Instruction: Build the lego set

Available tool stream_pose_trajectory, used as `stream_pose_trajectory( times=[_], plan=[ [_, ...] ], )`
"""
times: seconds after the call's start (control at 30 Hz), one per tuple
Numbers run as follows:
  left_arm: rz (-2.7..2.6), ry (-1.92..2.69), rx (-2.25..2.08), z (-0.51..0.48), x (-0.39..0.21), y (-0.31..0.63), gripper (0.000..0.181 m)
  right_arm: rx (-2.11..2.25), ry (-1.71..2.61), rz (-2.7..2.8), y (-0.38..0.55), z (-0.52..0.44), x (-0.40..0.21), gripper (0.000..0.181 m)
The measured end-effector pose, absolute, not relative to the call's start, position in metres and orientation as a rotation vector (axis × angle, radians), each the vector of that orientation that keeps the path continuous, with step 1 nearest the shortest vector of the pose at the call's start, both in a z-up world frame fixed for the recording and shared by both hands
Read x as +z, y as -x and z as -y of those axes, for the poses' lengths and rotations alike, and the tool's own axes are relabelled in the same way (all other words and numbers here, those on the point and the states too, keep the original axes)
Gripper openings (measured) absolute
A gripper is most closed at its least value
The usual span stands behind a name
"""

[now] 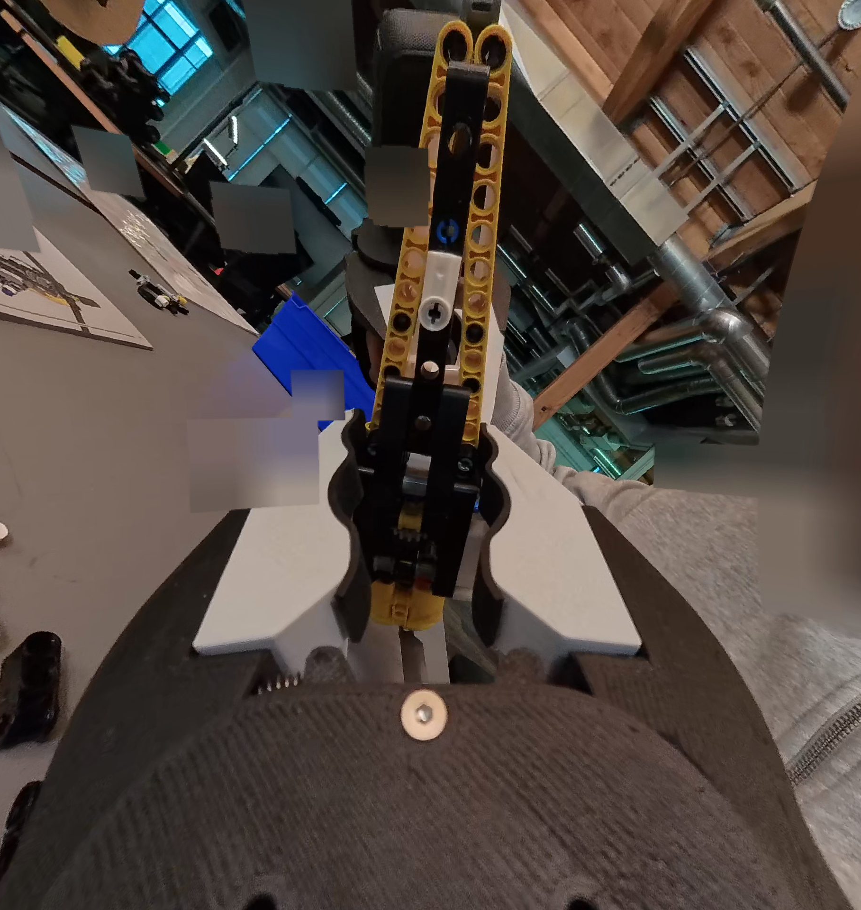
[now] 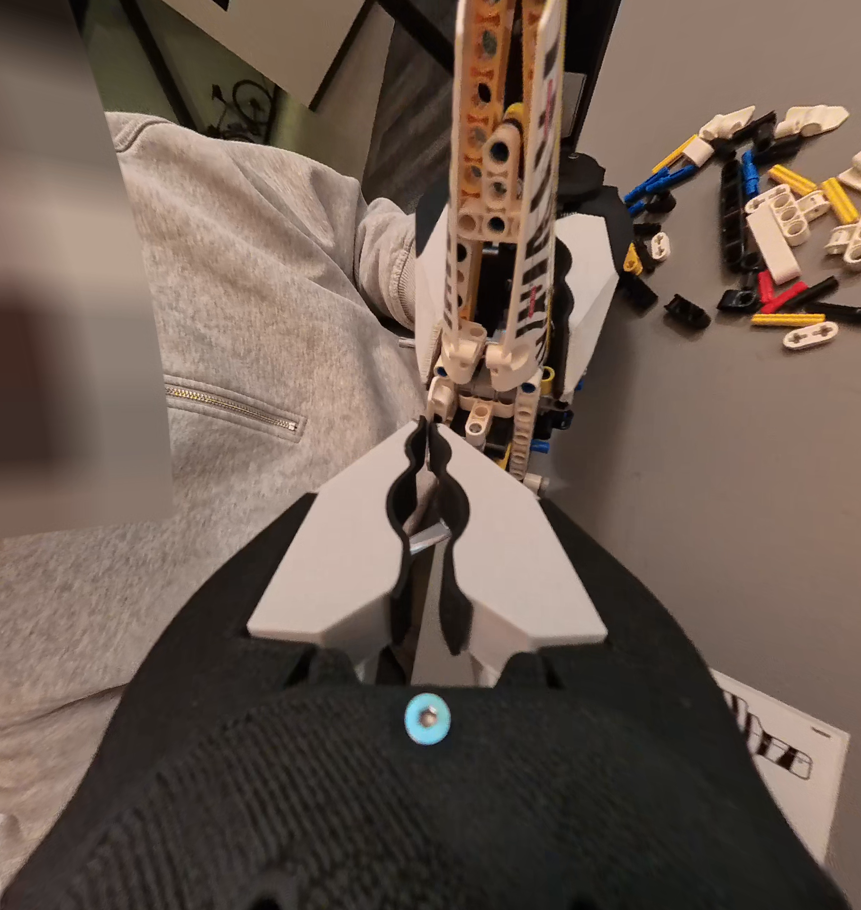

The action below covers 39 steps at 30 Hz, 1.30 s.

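The left gripper (image 1: pixel 421 512) pinches the black geared base of the long yellow-and-black beam assembly (image 1: pixel 460 236), lifted clear of the grey desk (image 1: pixel 98 418), presumably to steady it, its long axis pointing away along the fingers, while the right gripper (image 2: pixel 429 436), pressed together and empty, meets its lower end.

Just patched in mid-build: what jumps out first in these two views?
The long yellow-and-black lego boom, clamped at its base in the left hand-held gripper and rising up the middle of the left view. In the right view, the right hand-held gripper sits shut just below that model's white end, with loose pieces scattered on the grey table at upper right.
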State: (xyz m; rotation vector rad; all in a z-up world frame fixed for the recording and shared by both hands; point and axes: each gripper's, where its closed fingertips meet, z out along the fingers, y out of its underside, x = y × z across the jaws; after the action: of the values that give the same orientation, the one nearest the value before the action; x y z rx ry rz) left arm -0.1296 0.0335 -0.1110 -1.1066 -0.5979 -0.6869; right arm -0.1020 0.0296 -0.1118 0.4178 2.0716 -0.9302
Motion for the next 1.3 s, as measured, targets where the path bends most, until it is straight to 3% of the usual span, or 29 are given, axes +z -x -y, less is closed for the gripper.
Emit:
stream_pose_trajectory(
  times=[0.8,1.03,1.17,1.3],
  plan=[
    [0.639,1.102,-0.647,-0.03,-0.114,0.135,0.041,-0.922,-0.419,-2.065,0.107,-0.026,-0.116,0.0],
    [0.63,0.99,-0.663,-0.017,-0.104,0.144,0.042,-1.216,-0.518,-2.152,0.117,-0.015,-0.101,0.0],
    [0.616,0.969,-0.586,-0.011,-0.1,0.146,0.042,-1.463,-0.545,-2.325,0.109,-0.009,-0.091,0.03],
    [0.627,0.902,-0.542,0.0,-0.096,0.152,0.042,-1.821,-0.576,-2.758,0.111,-0.003,-0.077,0.046]
  ],
)
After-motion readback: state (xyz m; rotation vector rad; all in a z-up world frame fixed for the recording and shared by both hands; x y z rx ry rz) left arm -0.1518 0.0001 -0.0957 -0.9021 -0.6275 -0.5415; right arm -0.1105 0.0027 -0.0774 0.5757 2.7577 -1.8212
